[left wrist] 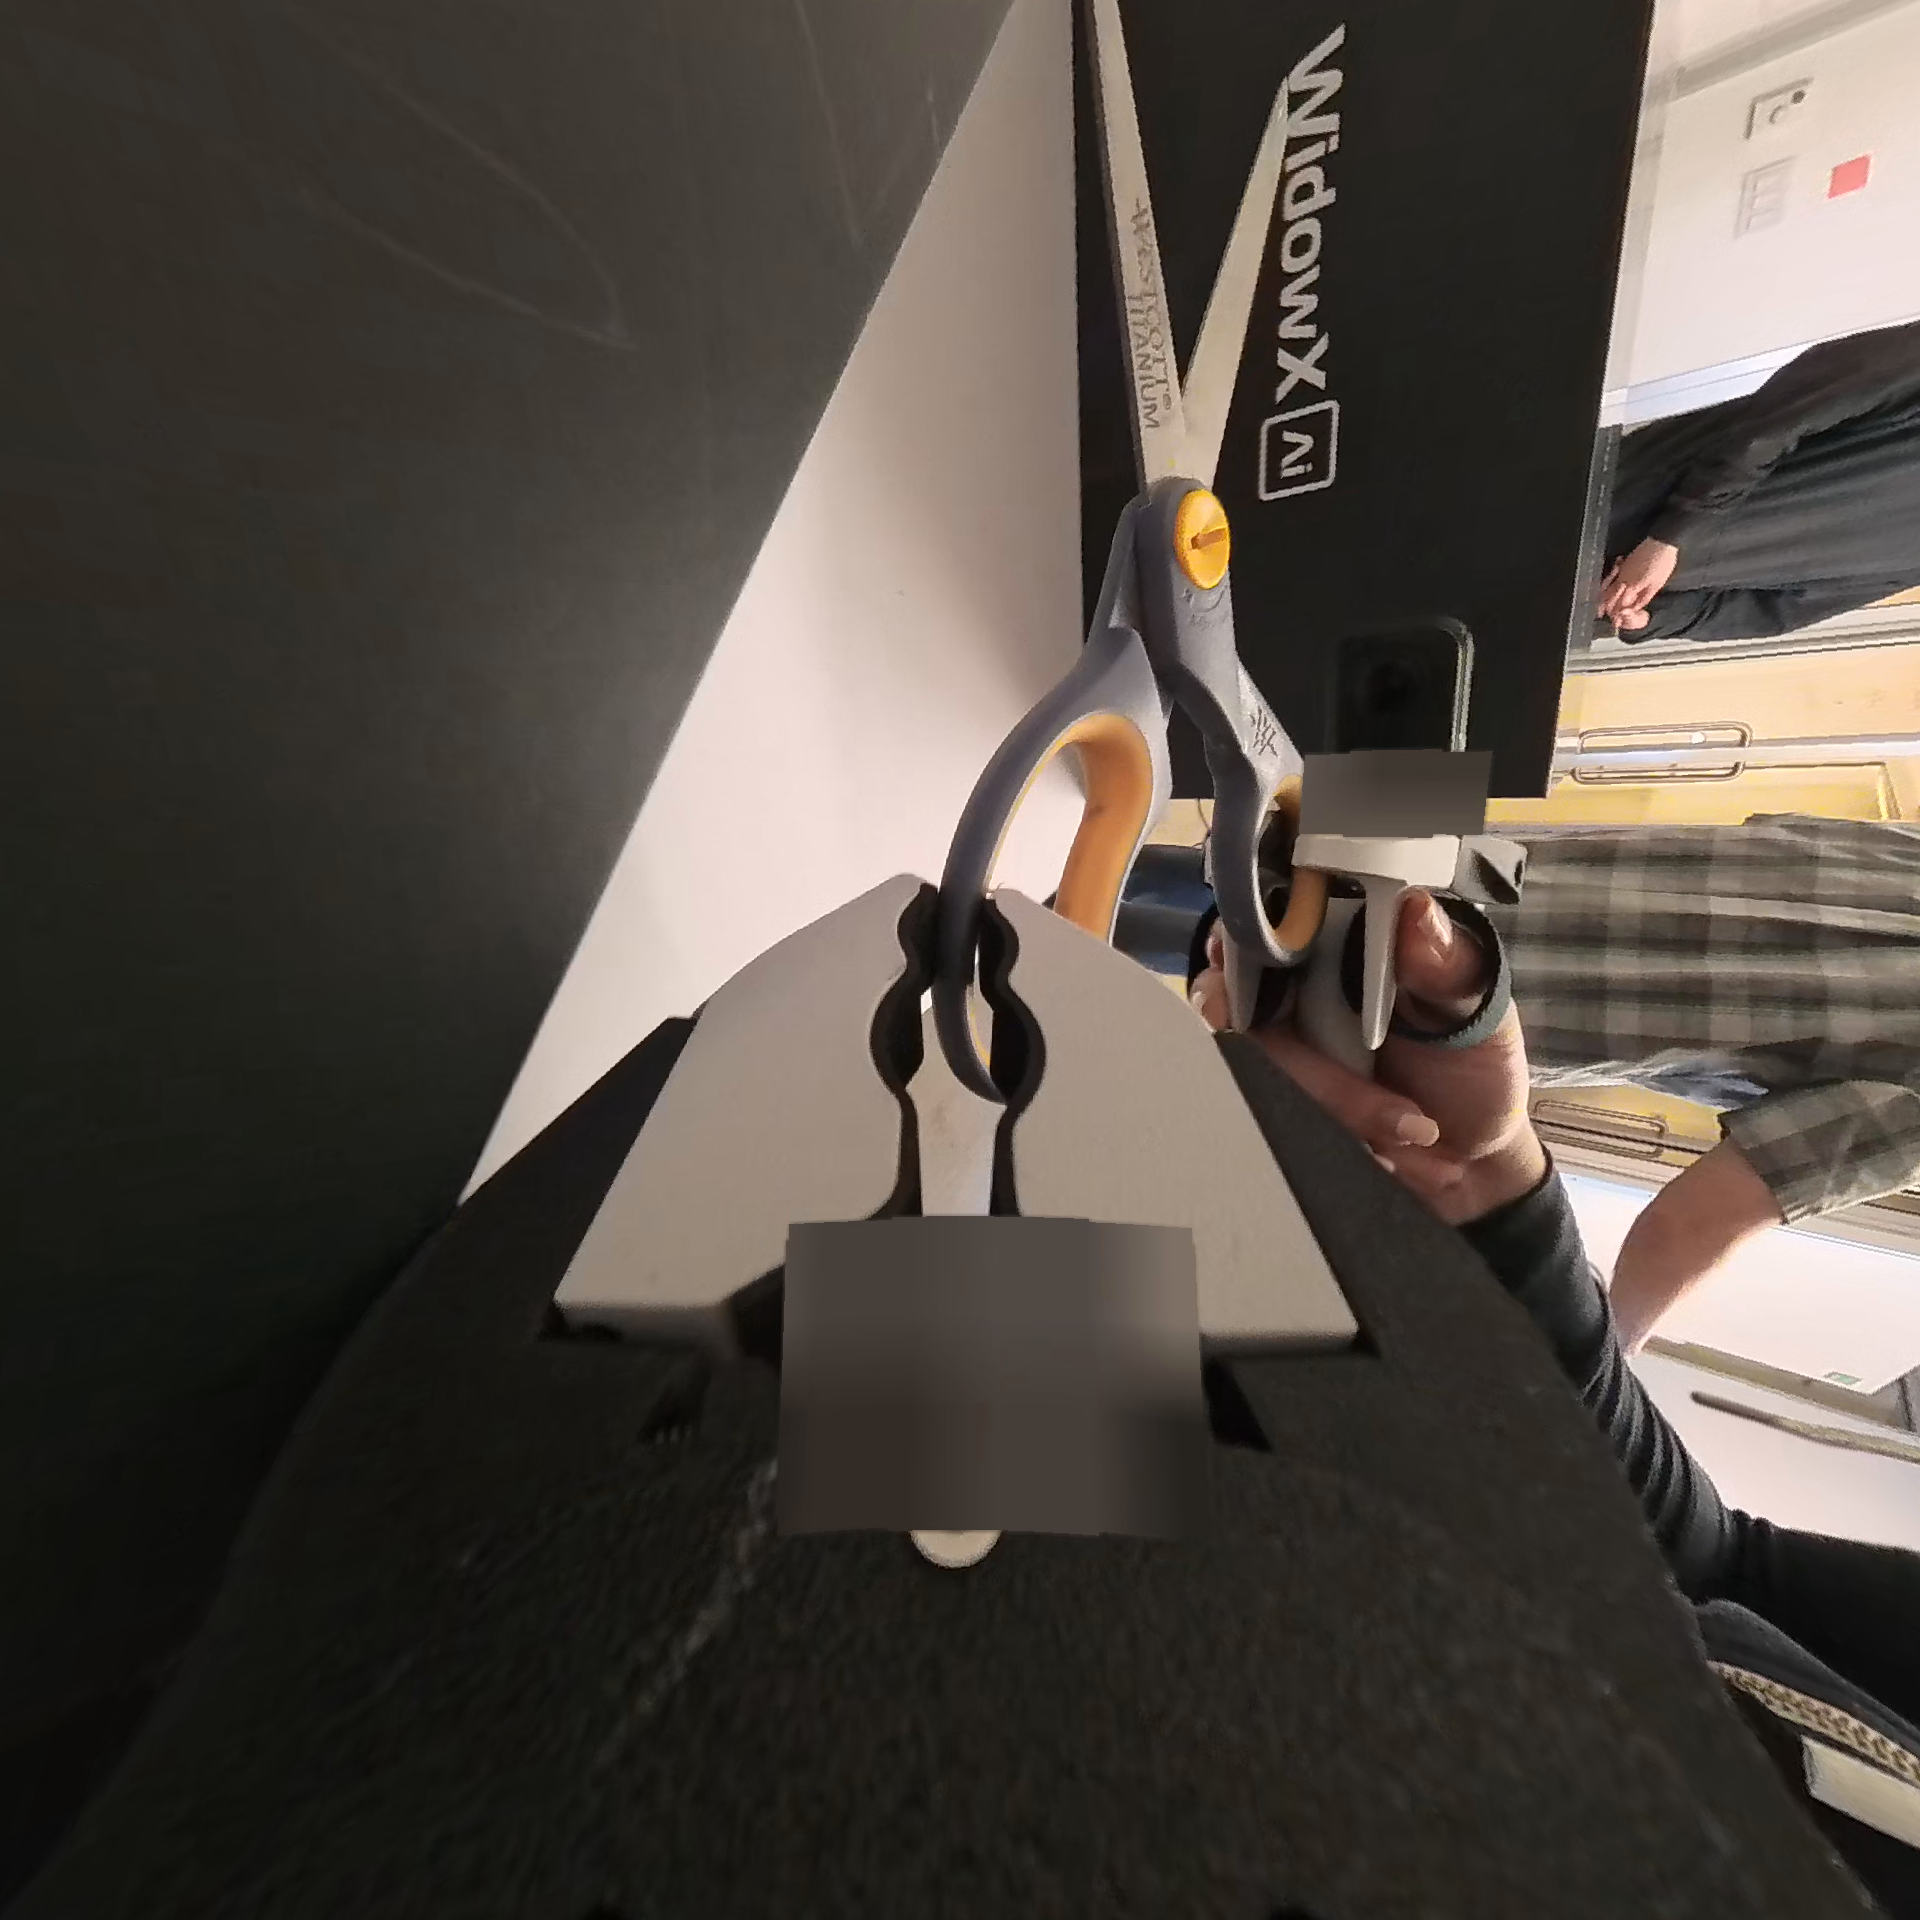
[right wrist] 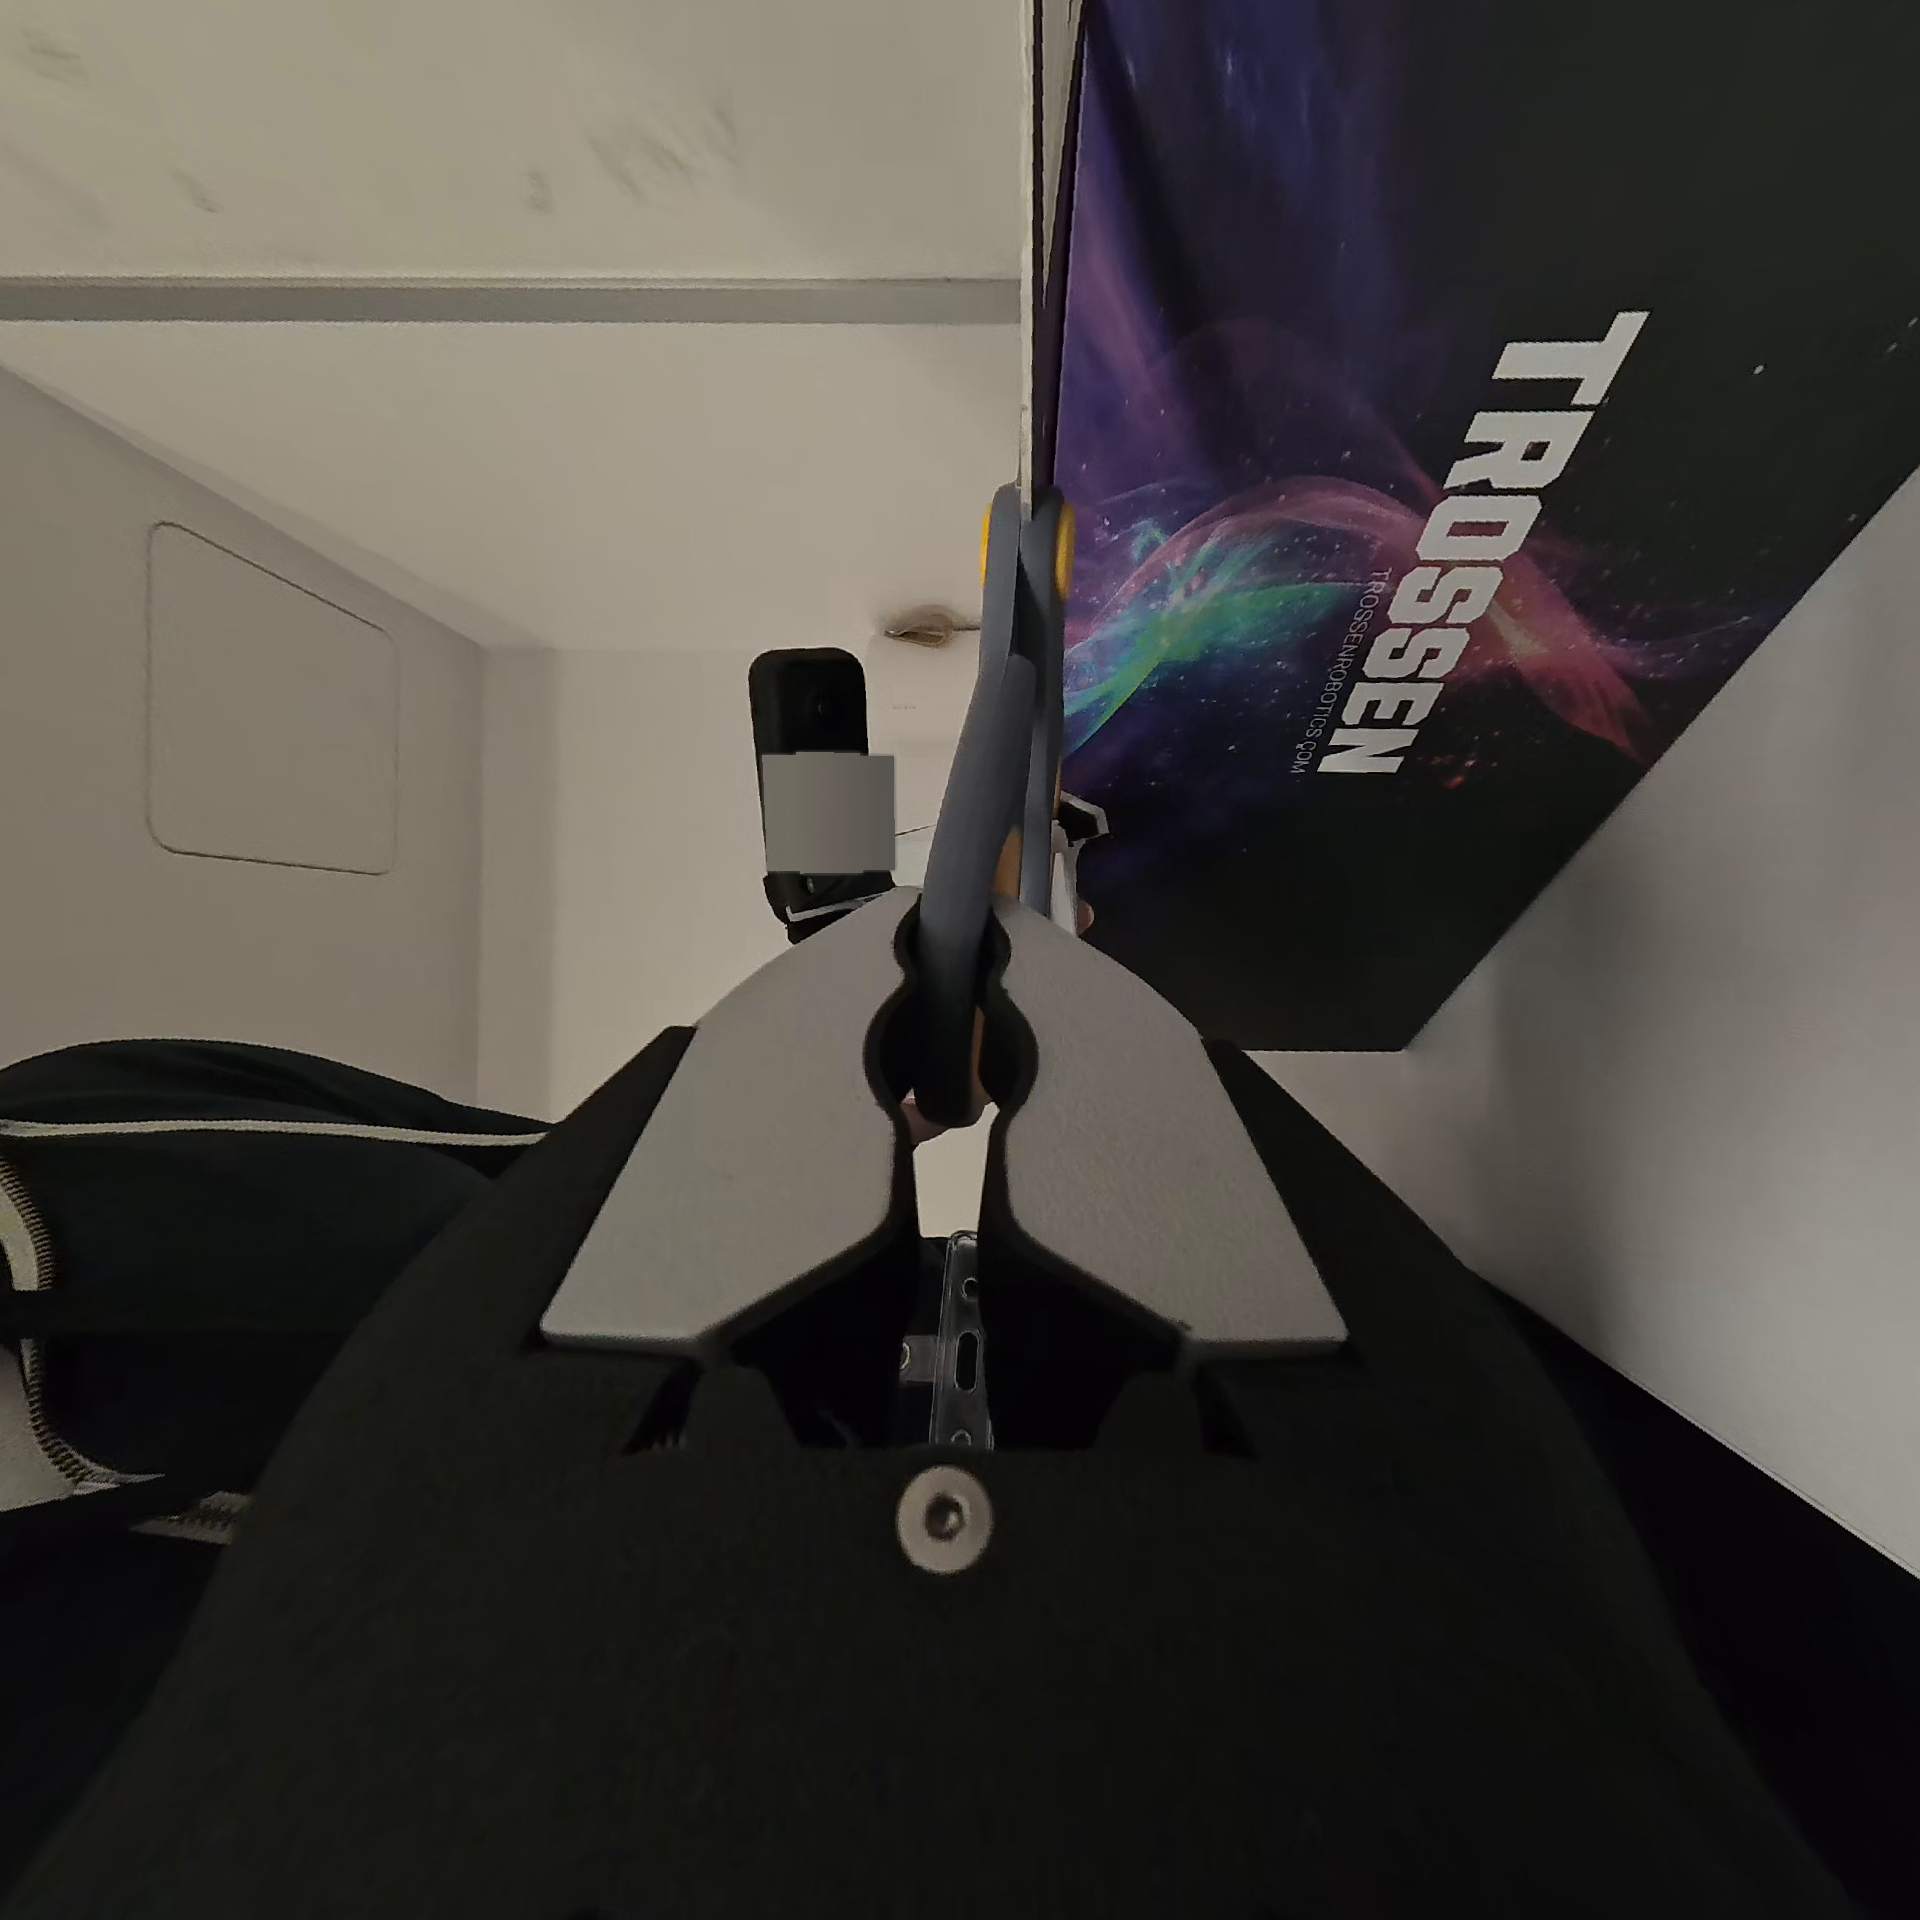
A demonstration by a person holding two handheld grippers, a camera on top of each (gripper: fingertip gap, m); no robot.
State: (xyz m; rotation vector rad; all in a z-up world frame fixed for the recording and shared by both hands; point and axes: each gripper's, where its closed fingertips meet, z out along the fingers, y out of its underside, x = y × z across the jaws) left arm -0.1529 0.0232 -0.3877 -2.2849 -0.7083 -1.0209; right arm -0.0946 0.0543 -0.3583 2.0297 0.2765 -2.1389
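A pair of scissors (left wrist: 1174, 665) with grey-and-orange handles stands mid-frame, blades parted toward the top edge. The left gripper (left wrist: 958, 914) pinches one handle loop; the right gripper (right wrist: 956, 935) pinches the other. A black box (left wrist: 1455, 312) fills the upper right.

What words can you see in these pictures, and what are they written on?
I can say where writing stands, but I do not copy it out.
Small engraved lettering: on one steel blade of the grey and orange scissors.
Large white lettering with a boxed sign: on the black board behind them.
Large and small white lettering: on the purple and black banner.
Small wall signs: too small to read.
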